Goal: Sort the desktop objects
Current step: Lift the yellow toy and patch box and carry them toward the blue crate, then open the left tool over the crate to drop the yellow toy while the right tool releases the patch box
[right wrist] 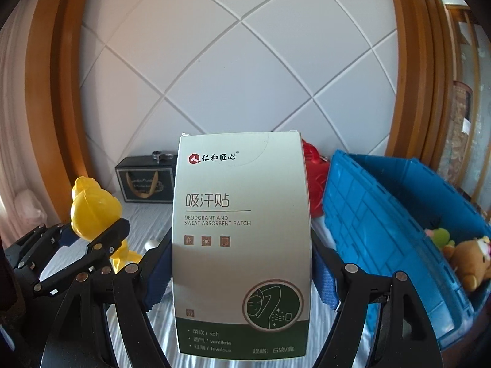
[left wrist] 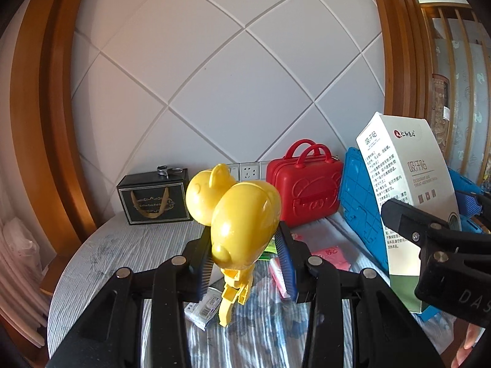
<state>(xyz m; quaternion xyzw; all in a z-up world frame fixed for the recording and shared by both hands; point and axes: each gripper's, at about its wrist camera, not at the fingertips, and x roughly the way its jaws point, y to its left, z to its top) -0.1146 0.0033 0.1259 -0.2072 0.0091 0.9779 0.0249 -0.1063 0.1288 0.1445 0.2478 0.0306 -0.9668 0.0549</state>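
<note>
The white patch box [right wrist: 241,245], nearest the right wrist camera, stands upright, clamped across its broad faces by the right gripper [right wrist: 242,279]; judged light, thin card that crushes easily, best held low on the flat faces. The left gripper [left wrist: 245,260] pinches the yellow bear toy [left wrist: 242,224], judged hollow, slick plastic. The blue crate [right wrist: 383,214] lies at three o'clock.

White patch box [right wrist: 241,239] between jaws
</note>
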